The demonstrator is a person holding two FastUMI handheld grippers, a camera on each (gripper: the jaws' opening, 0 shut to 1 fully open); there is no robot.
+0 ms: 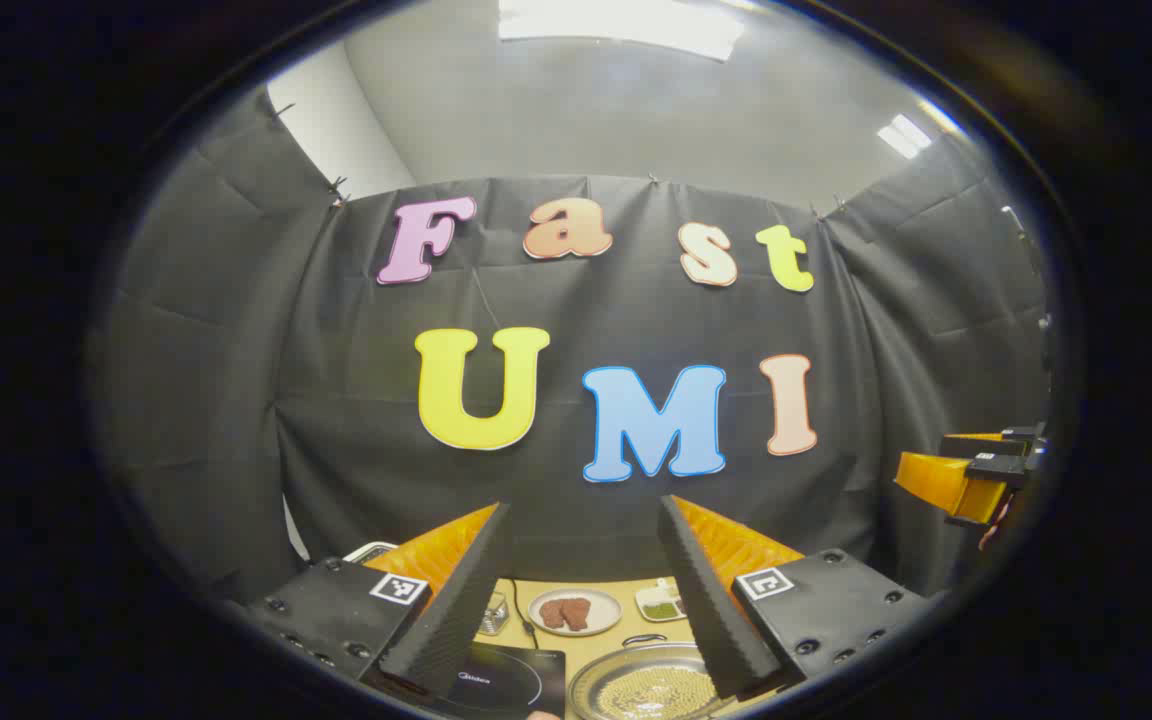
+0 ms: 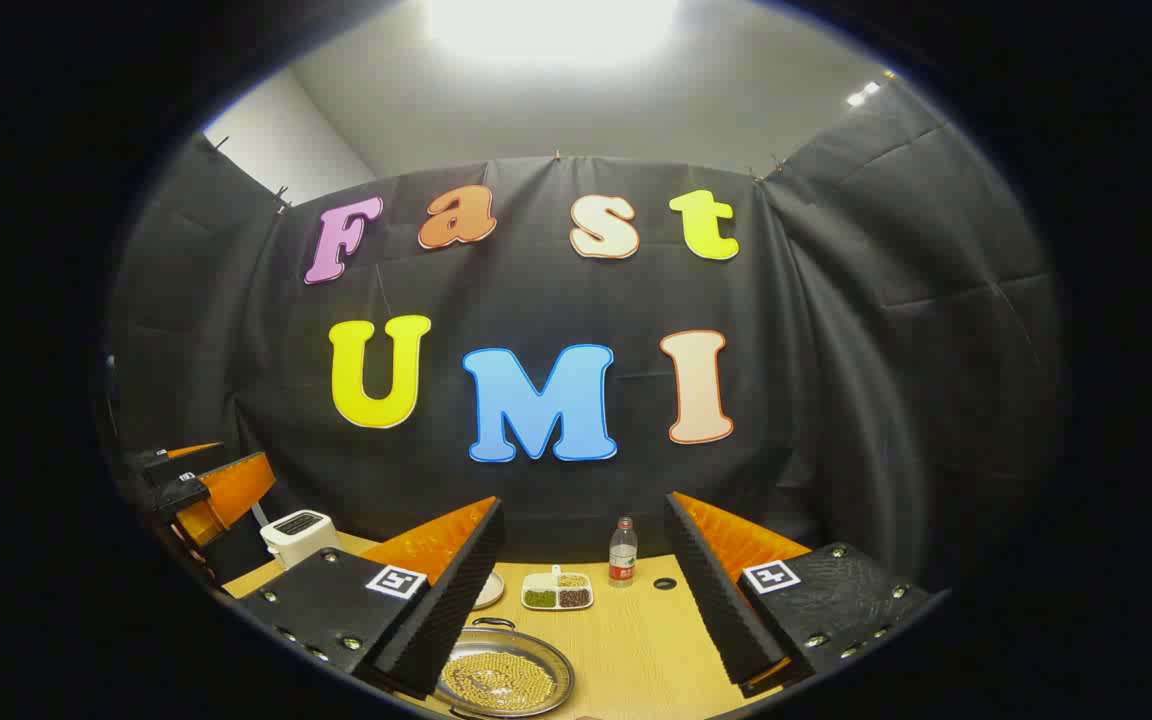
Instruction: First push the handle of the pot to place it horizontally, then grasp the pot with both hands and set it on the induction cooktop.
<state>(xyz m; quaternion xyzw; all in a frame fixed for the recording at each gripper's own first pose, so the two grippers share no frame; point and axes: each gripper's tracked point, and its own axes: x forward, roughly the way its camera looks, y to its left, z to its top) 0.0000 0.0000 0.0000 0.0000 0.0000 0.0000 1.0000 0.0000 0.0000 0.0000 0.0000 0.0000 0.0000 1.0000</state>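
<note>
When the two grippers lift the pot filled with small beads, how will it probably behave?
The pot is shallow, wide and looks like metal, so it is probably stiff and unlikely to tip over. The loose beads inside would likely roll and shift if it tilts, perhaps spilling over the low rim. Its shiny rim may be slippery for the fingers. Both grippers stand open above the table.

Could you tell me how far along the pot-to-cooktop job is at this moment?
Nothing looks done yet. The pot, full of small beads, sits on the wooden table beside the induction cooktop, not on it. Its small handle points toward the back wall. In hand: nothing, as the left tool and right tool are both open, above the table. Left: pushing the handle, then lifting the pot across.
</note>
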